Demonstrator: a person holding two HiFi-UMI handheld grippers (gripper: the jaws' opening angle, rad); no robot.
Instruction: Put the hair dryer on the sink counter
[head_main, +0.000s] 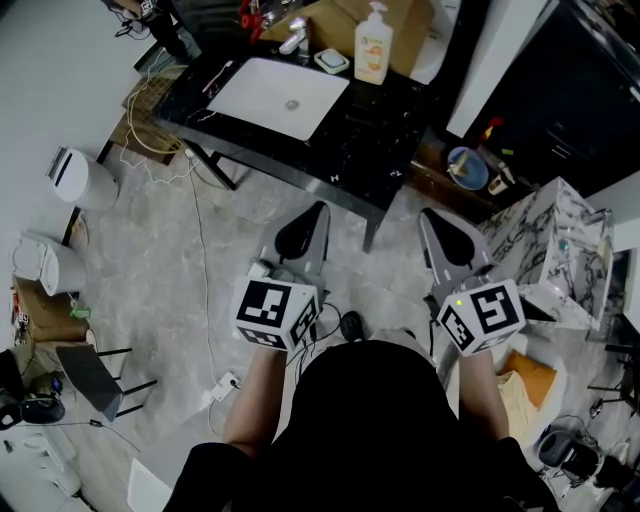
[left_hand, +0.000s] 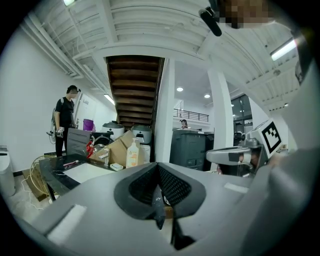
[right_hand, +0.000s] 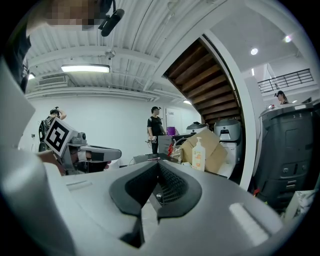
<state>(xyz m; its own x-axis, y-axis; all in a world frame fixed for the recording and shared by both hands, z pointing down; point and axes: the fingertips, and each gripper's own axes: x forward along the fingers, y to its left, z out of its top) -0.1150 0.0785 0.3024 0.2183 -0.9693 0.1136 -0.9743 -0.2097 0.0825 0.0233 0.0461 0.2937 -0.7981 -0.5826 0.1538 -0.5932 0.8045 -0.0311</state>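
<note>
Both tools, the grey left gripper (head_main: 319, 209) and the grey right gripper (head_main: 426, 214), have their jaws pressed together on nothing. No view shows a hair dryer I can identify. The glossy black sink counter (head_main: 375, 140) lies ahead, slightly leftward, and the left gripper points more squarely at its front edge.

Your head camera looks steeply down from above onto the glossy black sink counter (head_main: 370, 140) ahead of you. Your two gripper cameras ride low, well back from it, facing roughly level; all three views share the white-and-orange pump bottle (right_hand: 199, 154)
</note>
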